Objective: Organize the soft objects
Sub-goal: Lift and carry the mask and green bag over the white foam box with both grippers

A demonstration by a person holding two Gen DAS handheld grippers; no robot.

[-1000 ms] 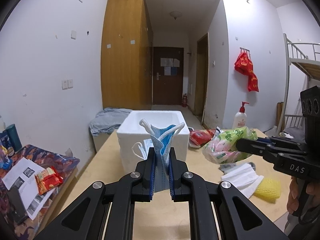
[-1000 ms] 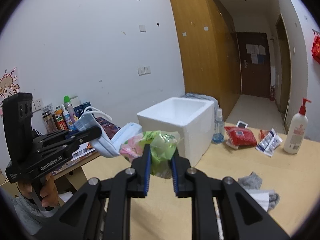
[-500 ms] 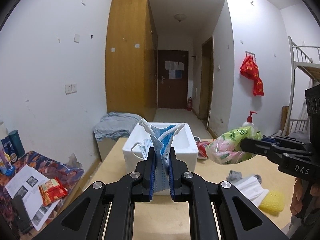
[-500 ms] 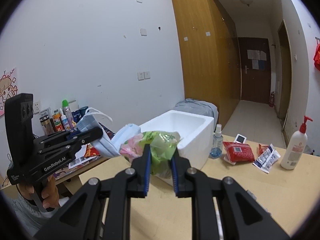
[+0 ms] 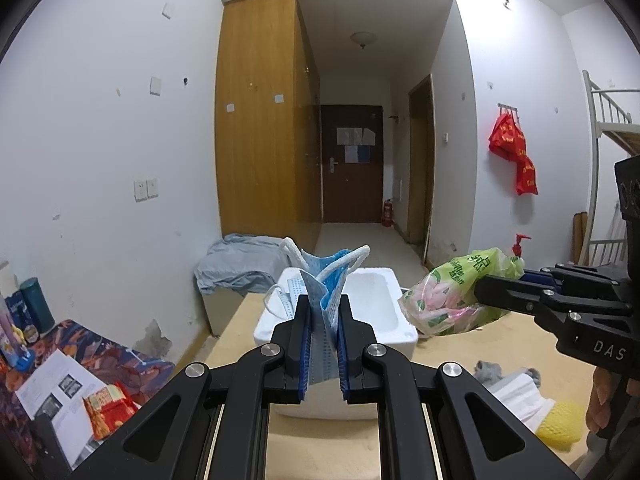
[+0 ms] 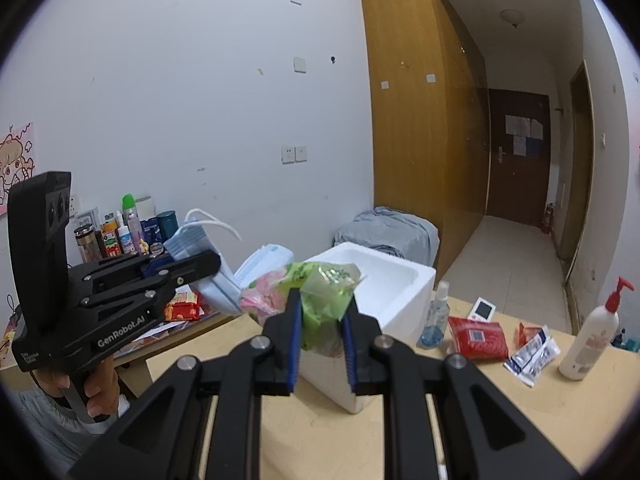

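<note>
Above the table's [image 6: 500, 408] far-left corner, both loads hang over the foam box [image 5: 376, 300], prob. for dropping in: left gripper [image 5: 323, 312] clamped on blue face masks [image 5: 326, 280], right gripper [image 6: 322, 312] clamped on green-pink plastic bag [image 6: 324, 292], w/ other soft bits lying on the table.

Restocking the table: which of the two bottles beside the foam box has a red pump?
The tall white bottle at the table's far right; the small clear spray bottle against the foam box has none.

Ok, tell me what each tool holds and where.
Left tool: blue pleated face masks, pinched at their lower edge. Right tool: green-pink plastic bag, by its crumpled end.
</note>
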